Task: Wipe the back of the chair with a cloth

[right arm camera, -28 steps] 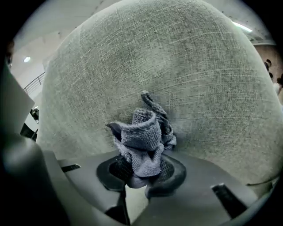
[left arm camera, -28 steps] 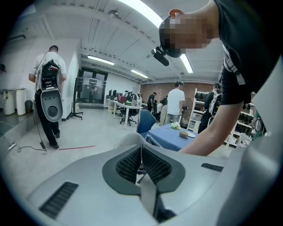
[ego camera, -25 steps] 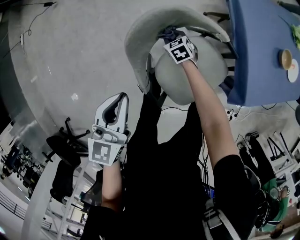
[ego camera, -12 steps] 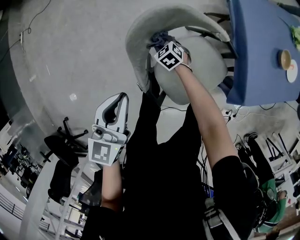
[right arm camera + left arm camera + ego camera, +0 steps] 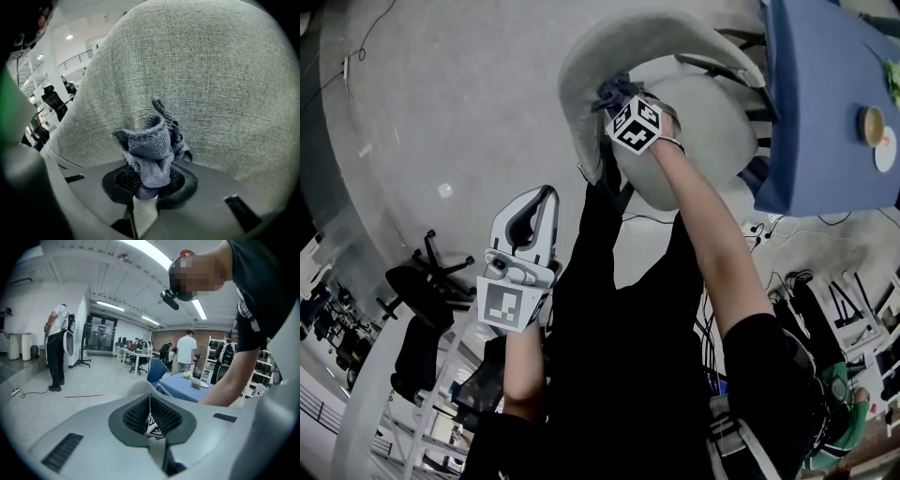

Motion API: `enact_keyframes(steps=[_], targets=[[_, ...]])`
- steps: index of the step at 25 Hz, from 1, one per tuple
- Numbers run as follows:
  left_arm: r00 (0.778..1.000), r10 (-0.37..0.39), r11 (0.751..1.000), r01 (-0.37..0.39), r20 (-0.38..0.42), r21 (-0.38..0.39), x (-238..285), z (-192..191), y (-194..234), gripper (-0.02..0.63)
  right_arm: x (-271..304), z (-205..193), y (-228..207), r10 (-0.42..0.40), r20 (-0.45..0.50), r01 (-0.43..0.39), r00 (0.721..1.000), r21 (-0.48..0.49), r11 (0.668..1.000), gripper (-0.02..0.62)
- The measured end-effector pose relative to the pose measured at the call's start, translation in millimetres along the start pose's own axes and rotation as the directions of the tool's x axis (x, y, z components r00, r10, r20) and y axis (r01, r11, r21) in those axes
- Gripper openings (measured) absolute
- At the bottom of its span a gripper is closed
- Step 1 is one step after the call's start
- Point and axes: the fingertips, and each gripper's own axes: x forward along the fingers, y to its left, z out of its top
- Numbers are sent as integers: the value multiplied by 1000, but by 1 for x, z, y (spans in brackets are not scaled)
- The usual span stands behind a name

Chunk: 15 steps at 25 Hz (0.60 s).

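Observation:
The chair's grey fabric back [image 5: 579, 89] curves over its pale seat [image 5: 712, 117] at the top of the head view. My right gripper [image 5: 619, 101] is shut on a crumpled blue-grey cloth [image 5: 151, 149] and presses it against the inner face of the chair back [image 5: 211, 79], which fills the right gripper view. The cloth [image 5: 613, 89] hides the fingertips. My left gripper [image 5: 542, 199] hangs lower left, away from the chair, over bare floor. Its jaws are shut with nothing between them [image 5: 150, 401].
A blue table [image 5: 825, 103] with a small bowl [image 5: 871, 118] stands just right of the chair. A black office chair [image 5: 427, 281] is at lower left, and cables lie on the floor at right. Several people [image 5: 58, 348] stand in the room behind.
My right gripper has slid left along the chair back with the cloth in it. The left gripper has stayed in place.

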Motion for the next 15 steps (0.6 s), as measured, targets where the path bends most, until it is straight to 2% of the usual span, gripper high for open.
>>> enact_keyframes(steps=[5, 15], targets=[[1000, 7, 1000, -7, 4, 0, -2, 1, 1, 26, 3, -1, 19, 22, -9, -23, 1000, -77, 997, 97], [1000, 4, 1000, -4, 7, -3, -3, 3, -2, 26, 5, -6, 55, 91, -12, -91, 996, -99, 991, 98]])
